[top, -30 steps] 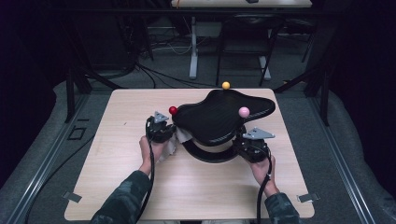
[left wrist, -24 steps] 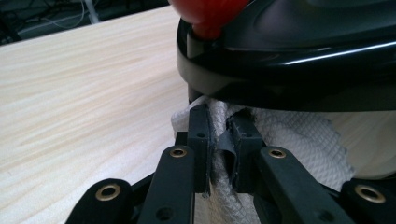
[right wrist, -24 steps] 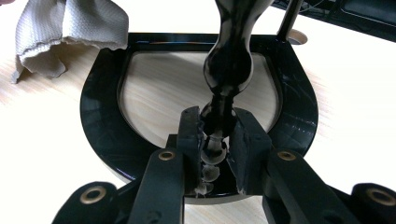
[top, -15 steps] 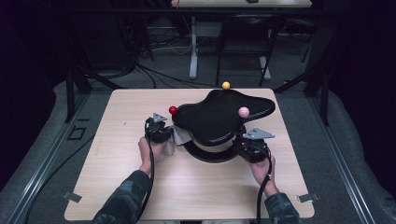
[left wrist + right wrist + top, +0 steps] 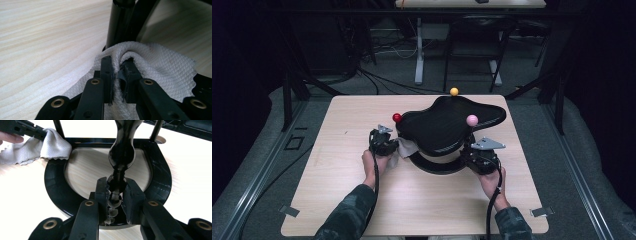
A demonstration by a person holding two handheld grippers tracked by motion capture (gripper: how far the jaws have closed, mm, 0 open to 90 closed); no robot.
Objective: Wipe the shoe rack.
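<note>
Black stand (image 5: 447, 127) with broad glossy top, slender posts and horseshoe base (image 5: 60, 195), set at centre of pale wooden surface (image 5: 337, 200); red ball (image 5: 397, 117), yellow ball (image 5: 454, 91) and pink ball (image 5: 472, 120) seen at its upper edge. White waffle-weave cloth (image 5: 155, 62) found at left side of stand, bunched against a post and lying partly on the base rim. Left gripper (image 5: 117, 75) closed tight on a fold of that cloth, jaws nearly meeting through the fabric. Right gripper (image 5: 116, 195) clamped on a turned, beaded black post (image 5: 122, 150) at front right of stand, just above the base ring. Compared with one second earlier: stand, balls and right gripper unchanged in place; left gripper and cloth shifted very slightly along the left edge of the stand, grip on both held as before.
</note>
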